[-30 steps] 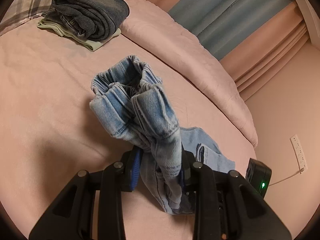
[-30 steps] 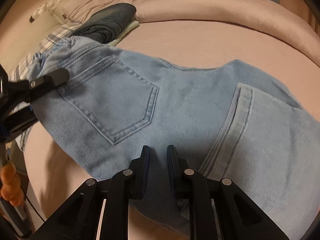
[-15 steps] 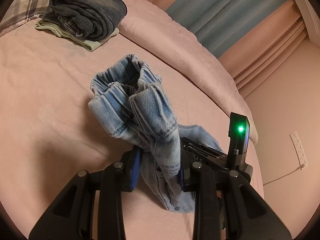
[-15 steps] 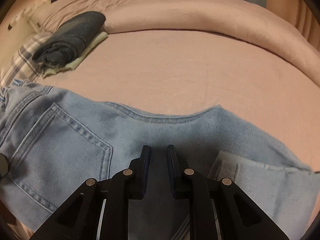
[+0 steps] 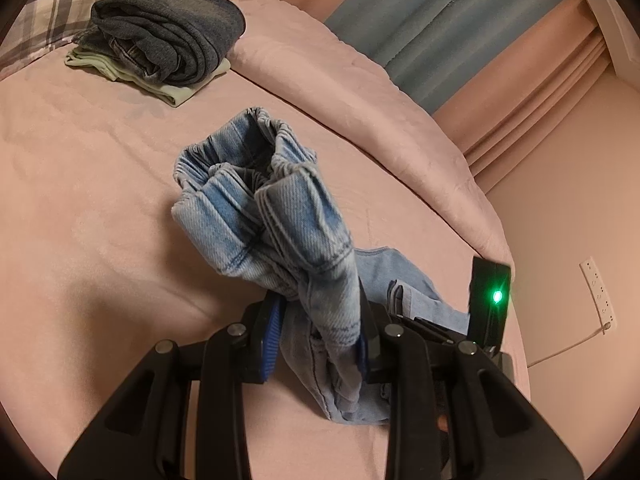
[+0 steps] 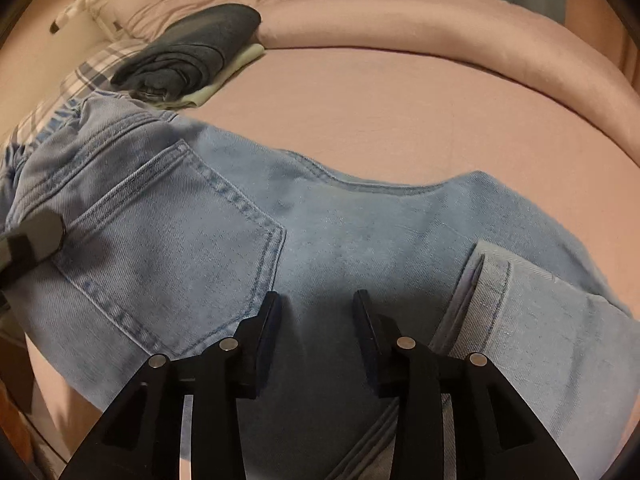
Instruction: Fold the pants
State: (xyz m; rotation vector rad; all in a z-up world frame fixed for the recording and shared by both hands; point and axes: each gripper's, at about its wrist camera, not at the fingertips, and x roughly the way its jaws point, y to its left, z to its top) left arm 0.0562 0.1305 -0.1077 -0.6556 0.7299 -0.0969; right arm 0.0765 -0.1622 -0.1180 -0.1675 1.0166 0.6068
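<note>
Light blue jeans [image 6: 320,236] lie folded on the pink bed, back pocket [image 6: 172,236] facing up and a leg hem [image 6: 492,276] folded over at the right. My left gripper [image 5: 320,340] is shut on the bunched waistband [image 5: 276,216] and holds it up off the bed. One of its fingers shows at the left edge of the right wrist view [image 6: 32,236]. My right gripper [image 6: 316,312] is open just above the middle of the jeans, with nothing between its jaws. It shows at the right of the left wrist view with a green light [image 5: 490,308].
A stack of folded dark jeans on a pale green garment [image 5: 168,36] sits at the far side of the bed, also in the right wrist view [image 6: 188,60]. A plaid pillow [image 5: 52,12] lies beside it. A rolled pink duvet [image 6: 440,28] runs along the far edge. A wall socket [image 5: 598,292] is at the right.
My right gripper has opened; it was shut before. It moved back over the middle of the jeans. My left gripper keeps its hold on the waistband, almost still.
</note>
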